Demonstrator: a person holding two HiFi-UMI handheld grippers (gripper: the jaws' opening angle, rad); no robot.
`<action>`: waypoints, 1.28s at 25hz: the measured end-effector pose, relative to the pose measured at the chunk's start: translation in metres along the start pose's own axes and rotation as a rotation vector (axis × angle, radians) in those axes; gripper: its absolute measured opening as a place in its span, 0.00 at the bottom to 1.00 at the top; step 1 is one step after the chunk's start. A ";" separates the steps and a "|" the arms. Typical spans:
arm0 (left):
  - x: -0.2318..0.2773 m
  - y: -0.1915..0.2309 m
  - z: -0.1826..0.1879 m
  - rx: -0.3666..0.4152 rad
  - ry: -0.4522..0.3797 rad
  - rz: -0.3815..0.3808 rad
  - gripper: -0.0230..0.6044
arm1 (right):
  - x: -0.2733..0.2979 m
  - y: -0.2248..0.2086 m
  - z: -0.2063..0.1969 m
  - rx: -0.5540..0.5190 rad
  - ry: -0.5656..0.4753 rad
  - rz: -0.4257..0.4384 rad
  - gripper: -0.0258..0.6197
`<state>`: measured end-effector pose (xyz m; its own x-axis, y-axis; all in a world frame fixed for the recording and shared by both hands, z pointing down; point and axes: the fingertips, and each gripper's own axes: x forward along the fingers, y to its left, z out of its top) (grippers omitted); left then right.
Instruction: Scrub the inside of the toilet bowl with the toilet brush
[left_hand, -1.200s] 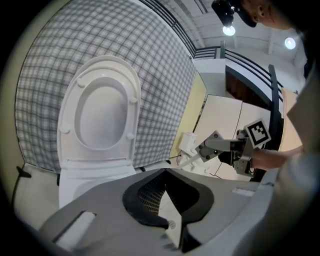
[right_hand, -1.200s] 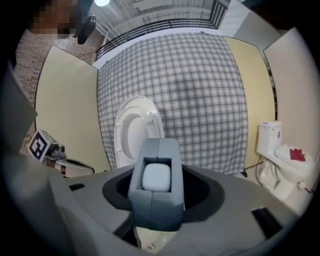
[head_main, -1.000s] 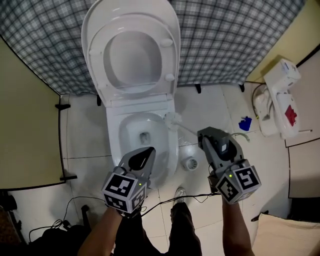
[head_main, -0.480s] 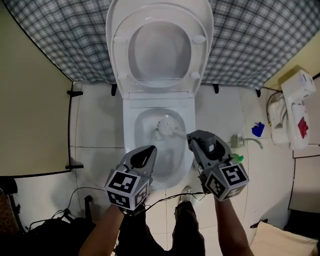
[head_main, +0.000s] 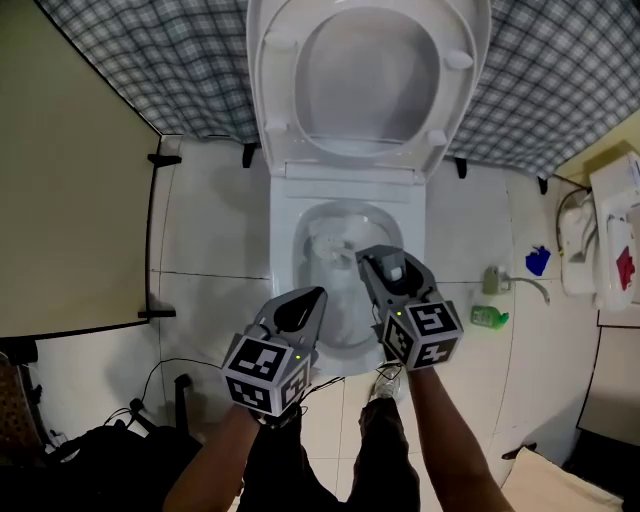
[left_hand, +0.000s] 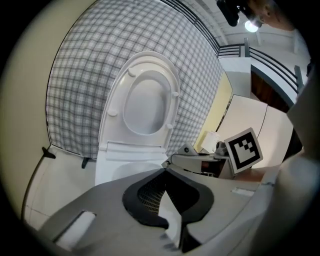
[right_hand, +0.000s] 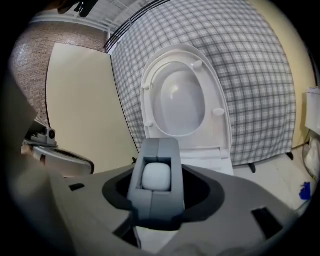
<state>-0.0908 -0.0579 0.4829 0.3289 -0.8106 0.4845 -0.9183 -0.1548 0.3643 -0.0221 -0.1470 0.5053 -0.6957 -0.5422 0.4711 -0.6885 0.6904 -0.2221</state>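
While the right gripper (head_main: 372, 260), lower centre of the head view, clamps the toilet brush (head_main: 327, 243) by its handle, bristle head down inside the toilet bowl (head_main: 283, 268) at mid-frame, the left gripper (head_main: 313, 297) hangs just left of it, jaws together and empty.

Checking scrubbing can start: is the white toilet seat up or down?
Up: the white plastic toilet seat stands raised against the checked wall, white bowl exposed below.

The head view looks steeply down from above the person onto the toilet (head_main: 285, 255) at mid-frame, with the left gripper (head_main: 312, 297) and right gripper (head_main: 368, 256) at lower centre. Each gripper view sits low, close behind its own jaws, facing the raised lid (left_hand: 145, 100) and checked wall (left_hand: 85, 65). All three views share these.
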 end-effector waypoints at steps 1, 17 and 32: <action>0.001 0.003 -0.002 -0.002 0.001 0.001 0.05 | 0.007 0.000 -0.002 0.000 0.002 -0.002 0.36; -0.001 0.038 -0.022 -0.019 0.046 0.008 0.05 | 0.040 0.024 -0.005 0.075 -0.024 0.127 0.37; 0.004 -0.002 -0.036 0.009 0.078 -0.017 0.05 | -0.038 0.073 -0.059 -0.054 0.182 0.376 0.37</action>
<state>-0.0801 -0.0404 0.5127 0.3603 -0.7613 0.5390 -0.9142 -0.1734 0.3662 -0.0338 -0.0482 0.5214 -0.8455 -0.1582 0.5100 -0.3788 0.8508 -0.3642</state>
